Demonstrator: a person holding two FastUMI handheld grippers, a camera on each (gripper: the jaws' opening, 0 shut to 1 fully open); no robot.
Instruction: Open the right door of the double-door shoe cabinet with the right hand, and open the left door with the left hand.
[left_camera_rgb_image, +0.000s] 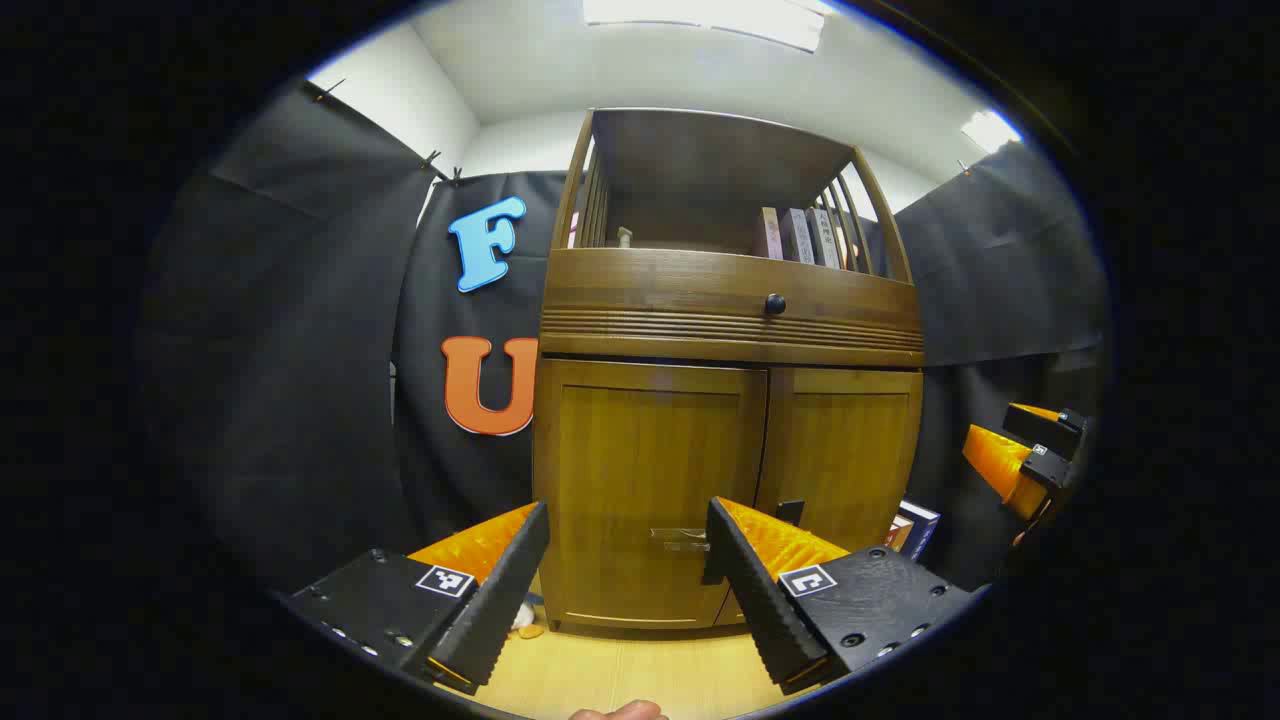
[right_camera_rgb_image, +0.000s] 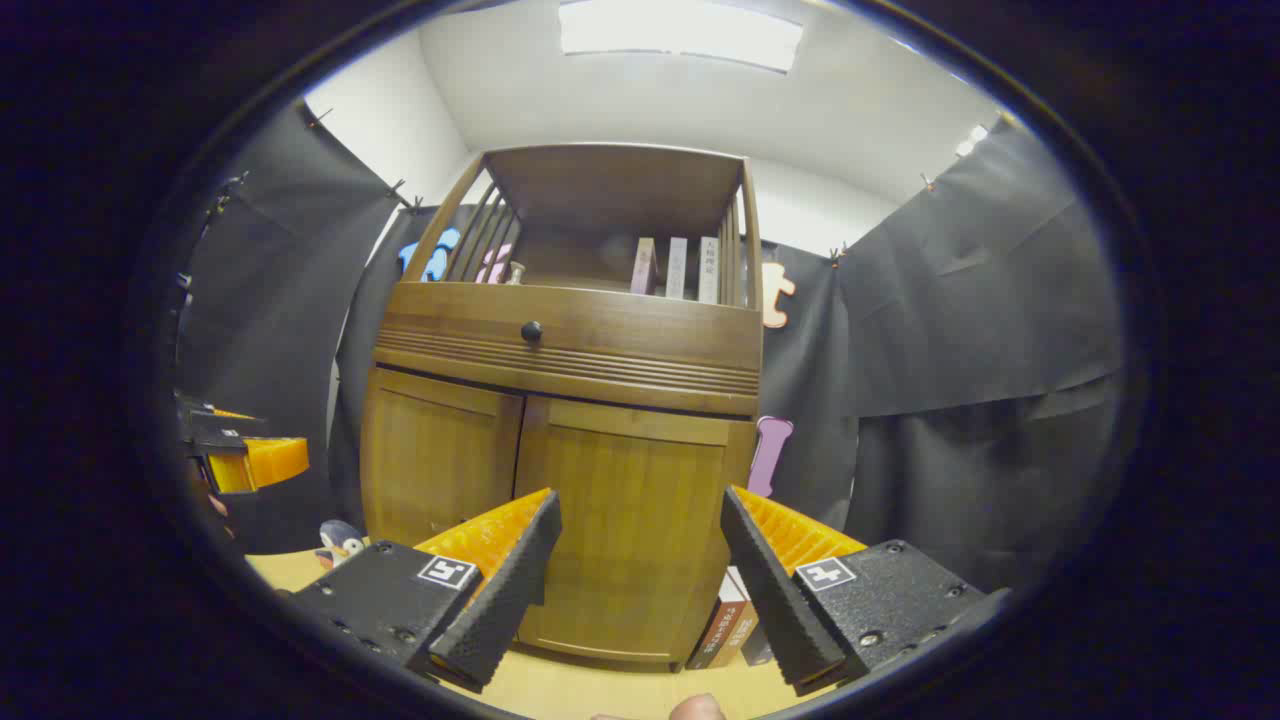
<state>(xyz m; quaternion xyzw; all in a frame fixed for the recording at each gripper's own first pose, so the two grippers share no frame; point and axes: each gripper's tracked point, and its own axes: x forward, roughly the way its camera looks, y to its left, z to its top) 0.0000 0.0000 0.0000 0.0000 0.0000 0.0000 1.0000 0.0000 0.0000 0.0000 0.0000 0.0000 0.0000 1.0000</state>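
At the bottom of the left gripper view we see our left gripper (left_camera_rgb_image: 625, 580) with its two black ribbed fingers spread wide and nothing between them but air. Just past the fingertips, low in the centre of the frame, stands the shoe cabinet (left_camera_rgb_image: 730, 330), and its left door (left_camera_rgb_image: 650, 480) is closed, its metal handle (left_camera_rgb_image: 680, 540) showing between the fingers. Beside it the right door (left_camera_rgb_image: 845, 450) is closed too, with a small dark handle (left_camera_rgb_image: 790, 511) near the seam. Across the right gripper view's lower edge our right gripper (right_camera_rgb_image: 640, 580) is likewise wide open and holds nothing, facing the same right door (right_camera_rgb_image: 625, 520). Some books (right_camera_rgb_image: 725, 630) lean on the floor at the cabinet's lower right corner in that view. A small penguin toy (right_camera_rgb_image: 340, 541) sits on the wooden floor (right_camera_rgb_image: 590, 690) at lower left. Higher up, a drawer front with a round black knob (left_camera_rgb_image: 775, 304) crosses the cabinet, and above it an open shelf holds a row of upright books (left_camera_rgb_image: 800, 236). At the far right edge of the left gripper view we catch the other gripper, well apart from the cabinet
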